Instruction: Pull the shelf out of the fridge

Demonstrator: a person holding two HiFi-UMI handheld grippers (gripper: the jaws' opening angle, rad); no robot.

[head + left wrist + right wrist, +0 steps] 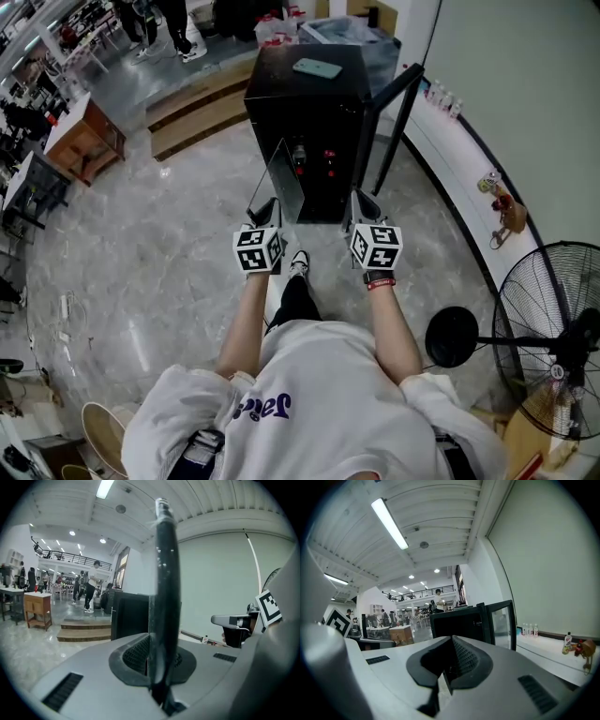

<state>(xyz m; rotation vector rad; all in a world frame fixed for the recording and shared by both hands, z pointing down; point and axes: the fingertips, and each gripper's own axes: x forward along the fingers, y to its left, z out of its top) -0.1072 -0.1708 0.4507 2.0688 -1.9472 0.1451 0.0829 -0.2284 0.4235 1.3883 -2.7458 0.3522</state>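
The black mini fridge (305, 122) stands on the floor ahead of me, its door (394, 112) swung open to the right. A clear glass shelf (284, 178) is outside the fridge, standing on edge in front of it. My left gripper (265, 211) is shut on the shelf's near edge. In the left gripper view the shelf (165, 597) rises as a dark vertical strip out of the closed left gripper (159, 667). My right gripper (364, 204) hovers beside it, apart from the shelf. Seen in its own view, the right gripper (446, 674) is shut and empty, pointing at the fridge (457, 620).
A teal phone (317, 67) lies on the fridge top. A standing fan (553, 328) is at the right, beside a curved white ledge (445, 98) with bottles. Wooden steps (192, 112) and a wooden desk (84, 141) lie far left. People stand at the back.
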